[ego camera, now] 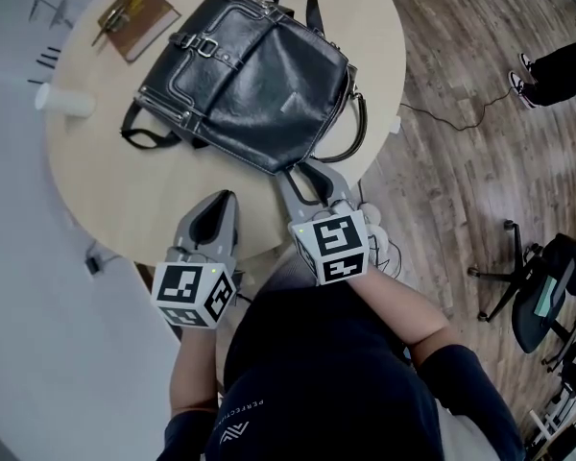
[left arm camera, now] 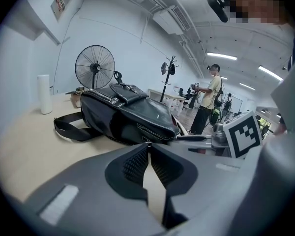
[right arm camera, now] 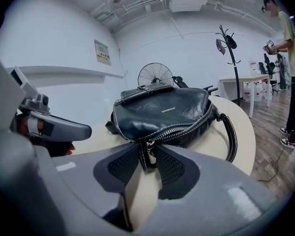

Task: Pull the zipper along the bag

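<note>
Bag (ego camera: 245,75) glossy black leather, zipper pull (right arm camera: 151,156) bright metal between ribbed black pads (right arm camera: 169,166) of right tongs (right arm camera: 147,147), bench (ego camera: 106,190) beneath matt pale wood-look

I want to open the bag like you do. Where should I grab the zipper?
Pinch the metal zipper pull hanging at the near corner of the black bag. Come from the table edge closest to you: the pull dangles free on that side, and the zipper teeth run away along the bag.
</note>
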